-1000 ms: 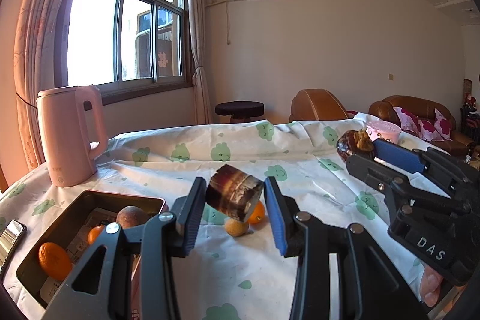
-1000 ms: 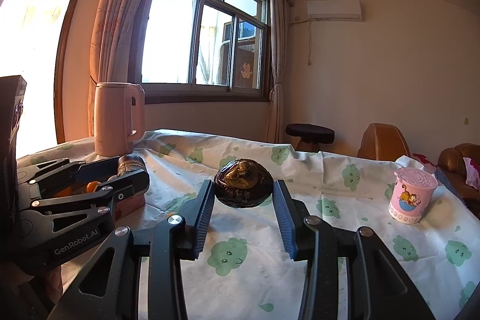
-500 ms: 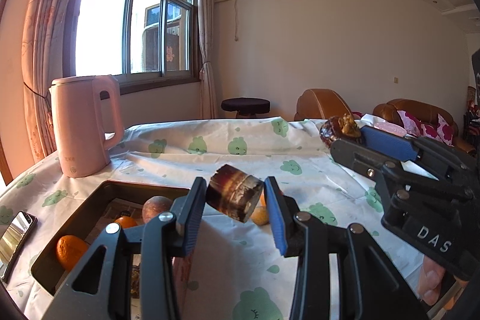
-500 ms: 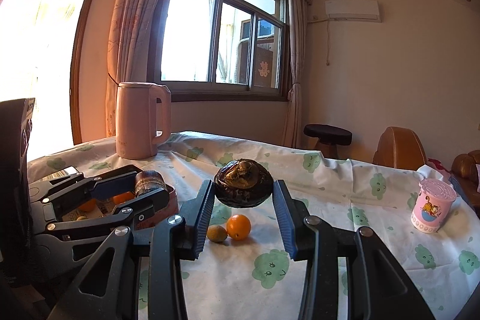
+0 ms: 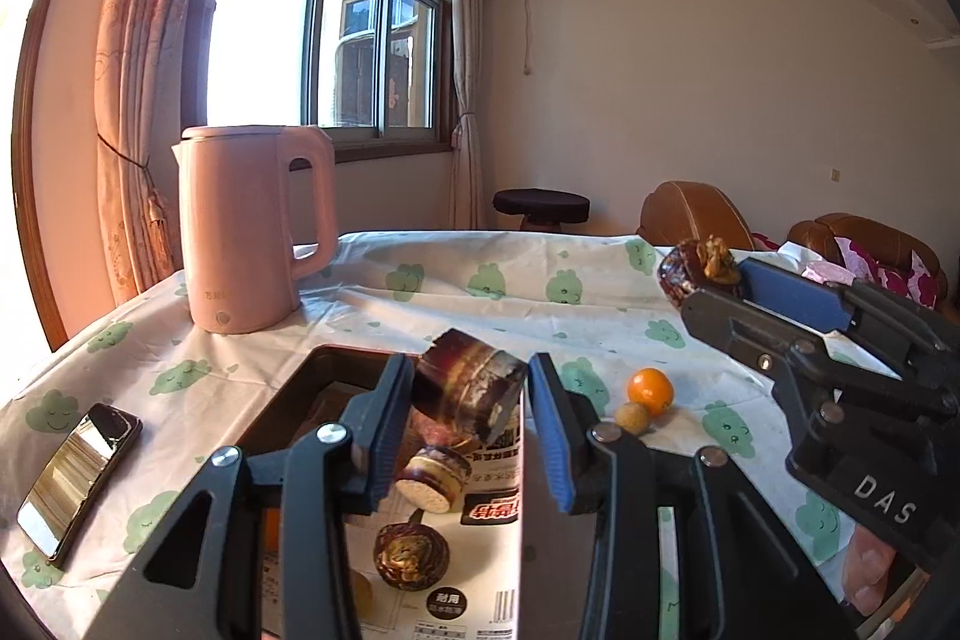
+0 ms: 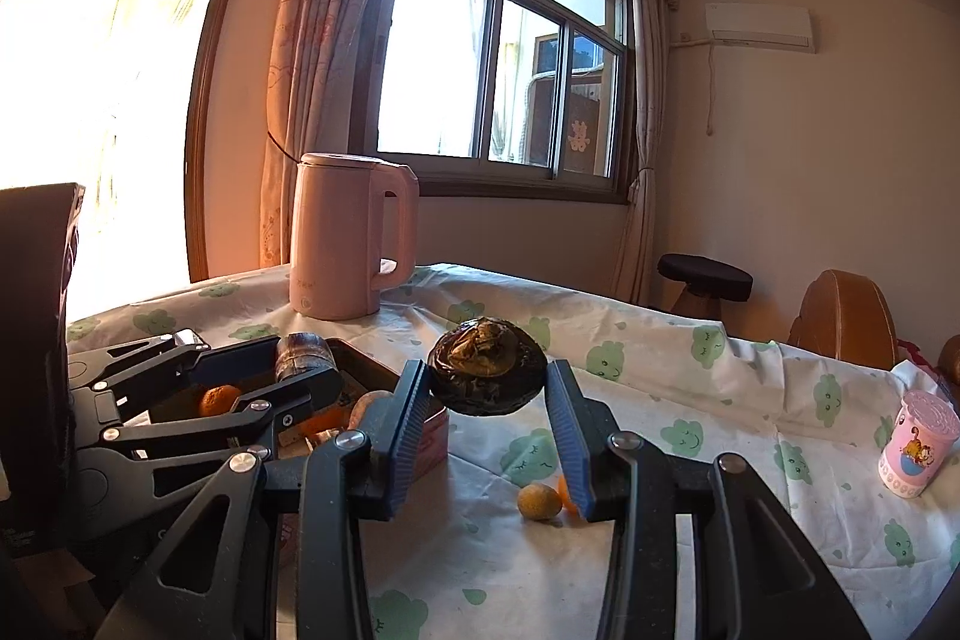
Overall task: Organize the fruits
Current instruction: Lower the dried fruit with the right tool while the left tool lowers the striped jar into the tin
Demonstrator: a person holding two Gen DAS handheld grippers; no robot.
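Both sets of jaws are pinching: the left gripper (image 5: pixel 469 391) clamps a dark cylindrical piece (image 5: pixel 467 387) and the right gripper (image 6: pixel 487 383) a dark round wrinkled fruit (image 6: pixel 487 365), and both have swung across from open worktop (image 6: pixel 660 400) to hang at the brown tray (image 5: pixel 336 361), so I judge the drop-off is close. The left gripper's frame hides much of the tray, so what the two dark pieces really are stays unclear, and a loose orange (image 5: pixel 650 390) and small yellowish fruit (image 5: pixel 632 417) wait outside

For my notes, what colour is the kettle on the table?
Pale pink, kettle, clearest in the left wrist view.
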